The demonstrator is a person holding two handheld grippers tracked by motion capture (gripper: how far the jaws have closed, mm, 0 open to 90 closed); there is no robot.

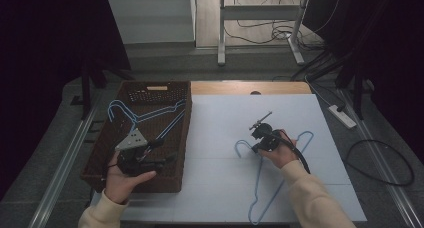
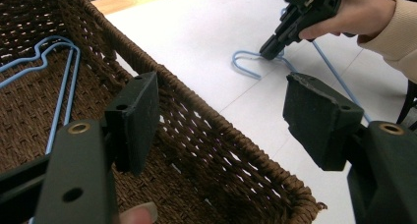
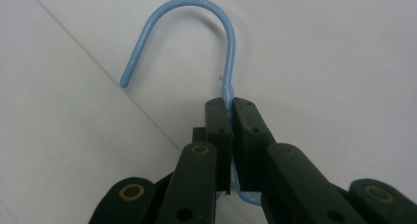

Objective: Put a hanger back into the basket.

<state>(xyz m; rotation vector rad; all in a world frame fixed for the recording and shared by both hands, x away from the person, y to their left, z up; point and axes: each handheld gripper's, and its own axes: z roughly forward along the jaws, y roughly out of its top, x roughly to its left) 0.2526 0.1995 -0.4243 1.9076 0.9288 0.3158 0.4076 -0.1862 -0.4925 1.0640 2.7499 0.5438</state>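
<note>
A light blue wire hanger (image 1: 272,180) lies on the white table (image 1: 225,138), its hook (image 3: 196,22) pointing left. My right gripper (image 1: 260,144) is shut on the neck of that hanger just below the hook; both pads (image 3: 219,135) clamp the wire. In the left gripper view the same right gripper (image 2: 275,47) pinches the hanger (image 2: 255,62) on the table. My left gripper (image 1: 165,160) hovers over the near right part of a brown wicker basket (image 1: 102,158); its pads (image 2: 135,121) stand wide apart with nothing between them. Two more blue hangers (image 1: 145,118) lie inside the basket.
The basket's right wall (image 2: 196,116) runs beneath the left gripper, with a hanger (image 2: 59,86) on its floor. A wooden strip (image 1: 250,88) edges the table's far side. A power strip (image 1: 342,116) and cables lie on the floor to the right.
</note>
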